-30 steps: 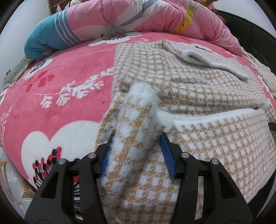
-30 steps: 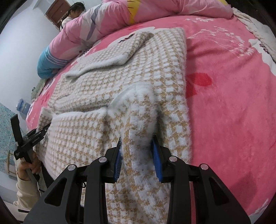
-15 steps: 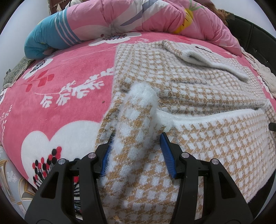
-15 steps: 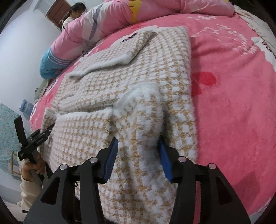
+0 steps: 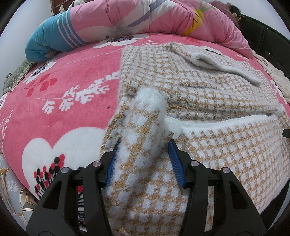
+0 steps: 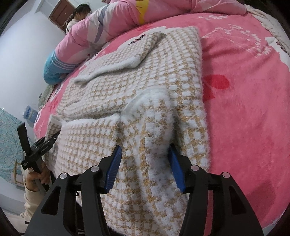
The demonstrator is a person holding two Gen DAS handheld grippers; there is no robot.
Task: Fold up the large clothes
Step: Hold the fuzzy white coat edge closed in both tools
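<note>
A fuzzy tan-and-white checked sweater (image 5: 208, 87) lies flat on the pink bed, a sleeve folded across its upper part; it also shows in the right wrist view (image 6: 137, 87). Its lower hem is folded up over the body. My left gripper (image 5: 143, 156) stands open, its blue pads either side of a raised hump of the hem at the sweater's left corner. My right gripper (image 6: 145, 163) is open wide around a similar hump at the right corner, the cloth resting between the pads. The left gripper also shows in the right wrist view (image 6: 38, 145), held by a hand.
The pink floral bedspread (image 5: 63, 101) stretches left of the sweater, and right of it in the right wrist view (image 6: 244, 90). A pink-and-blue duvet (image 5: 126, 21) is bunched at the bed's head. A person (image 6: 79, 14) sits beyond it. A cream cloth (image 5: 277, 81) lies at the far right.
My right gripper has opened wider and let go of the hem fold, which has slumped between the pads. My left gripper and its side of the sweater have not moved.
</note>
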